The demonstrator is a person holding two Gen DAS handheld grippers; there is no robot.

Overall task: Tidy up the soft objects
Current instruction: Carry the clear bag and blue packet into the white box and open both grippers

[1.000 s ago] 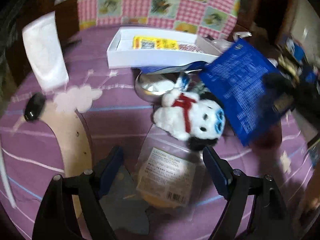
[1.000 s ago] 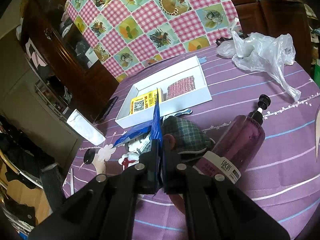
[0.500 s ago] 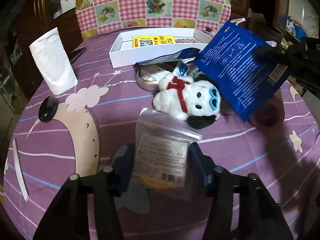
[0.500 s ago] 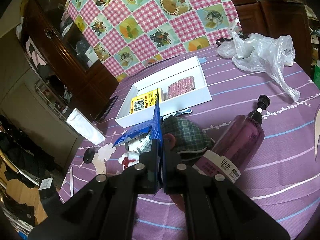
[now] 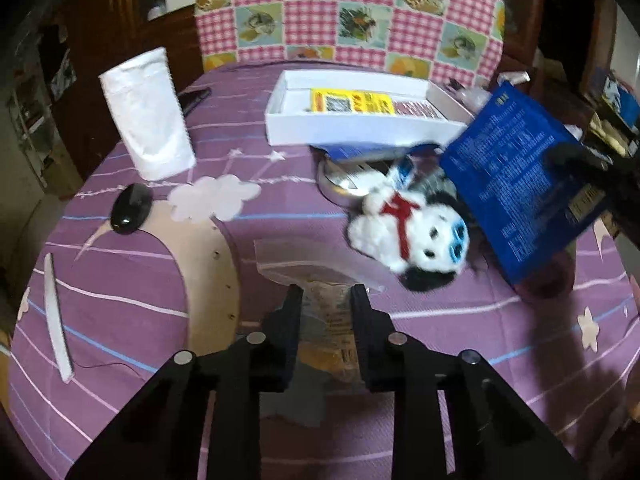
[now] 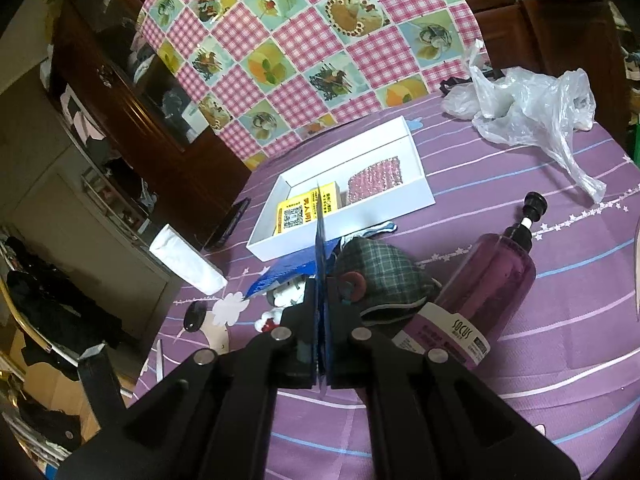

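Closing steadily, the left gripper point(image 5: 326, 294) now pinched a clear plastic pouch with a yellow soft item point(image 5: 326, 320) at lower centre; the right gripper point(image 6: 323, 312) clamped a flat blue packet point(image 6: 320, 248). The slippery film could slide free.

A purple pump bottle of liquid point(image 6: 486, 284) lies on its side on the purple striped tablecloth point(image 6: 520, 380). A crumpled clear plastic bag point(image 6: 528, 108) sits near the far edge, a black oval computer mouse point(image 5: 131, 208) and a round shiny metal tin point(image 5: 344, 178) elsewhere.
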